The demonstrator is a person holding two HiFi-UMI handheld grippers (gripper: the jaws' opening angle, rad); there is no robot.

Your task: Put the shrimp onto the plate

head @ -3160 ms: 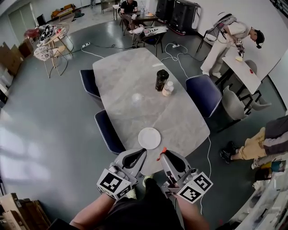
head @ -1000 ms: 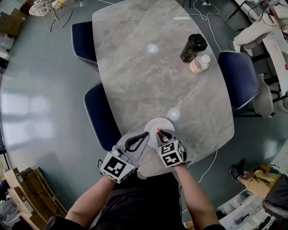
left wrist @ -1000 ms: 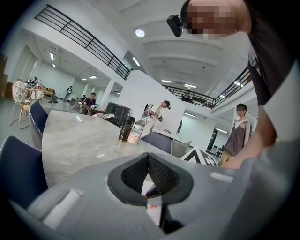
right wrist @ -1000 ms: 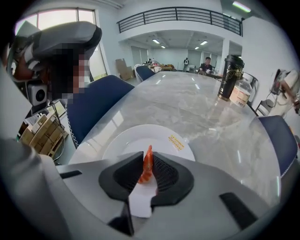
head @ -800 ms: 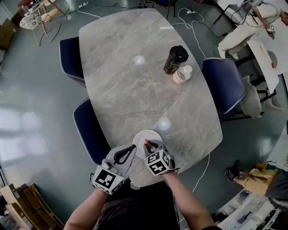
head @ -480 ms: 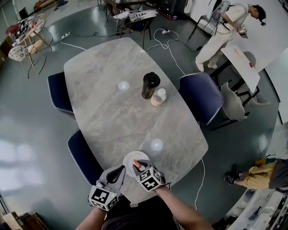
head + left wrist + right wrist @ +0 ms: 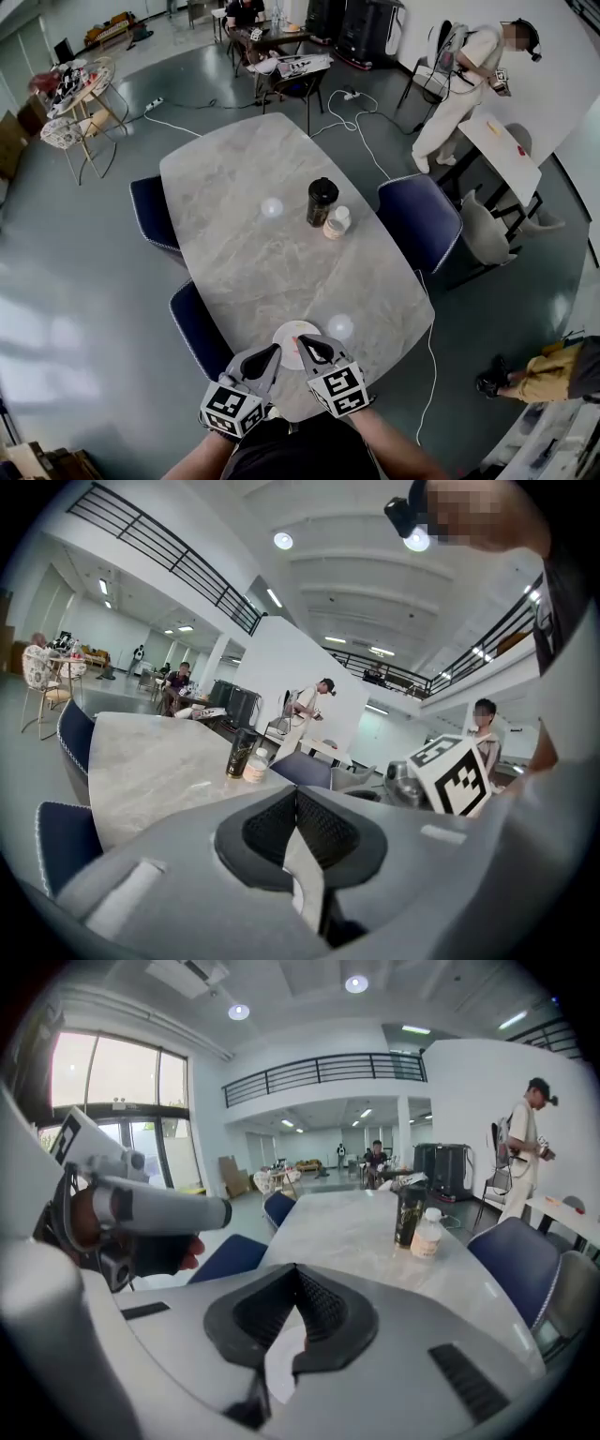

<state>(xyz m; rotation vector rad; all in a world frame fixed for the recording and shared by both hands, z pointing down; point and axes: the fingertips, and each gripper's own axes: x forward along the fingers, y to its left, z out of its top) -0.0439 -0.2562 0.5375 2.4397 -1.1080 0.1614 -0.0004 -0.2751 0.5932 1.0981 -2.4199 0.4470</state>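
Observation:
The white plate (image 7: 293, 332) lies on the marble table (image 7: 272, 253) close to its near edge. My right gripper (image 7: 300, 341) hangs over the plate's near rim, jaws shut on the orange shrimp (image 7: 295, 344), of which only a small bit shows at the tips. In the right gripper view the jaws (image 7: 296, 1271) meet, with a red sliver of shrimp (image 7: 306, 1340) and the plate (image 7: 279, 1358) showing through the gap below. My left gripper (image 7: 274, 350) is shut and empty beside the plate's left rim; its jaws (image 7: 296, 794) are closed in the left gripper view.
A black tumbler (image 7: 321, 201) and a small bottle (image 7: 336, 222) stand mid-table. Blue chairs (image 7: 424, 225) (image 7: 199, 328) (image 7: 152, 212) flank the table. A cable (image 7: 429, 328) trails on the floor at right. People stand and sit at the far tables.
The right gripper has carried the shrimp forward from off the table's edge to above the plate. The left gripper stays shut beside it. The head view has swung about.

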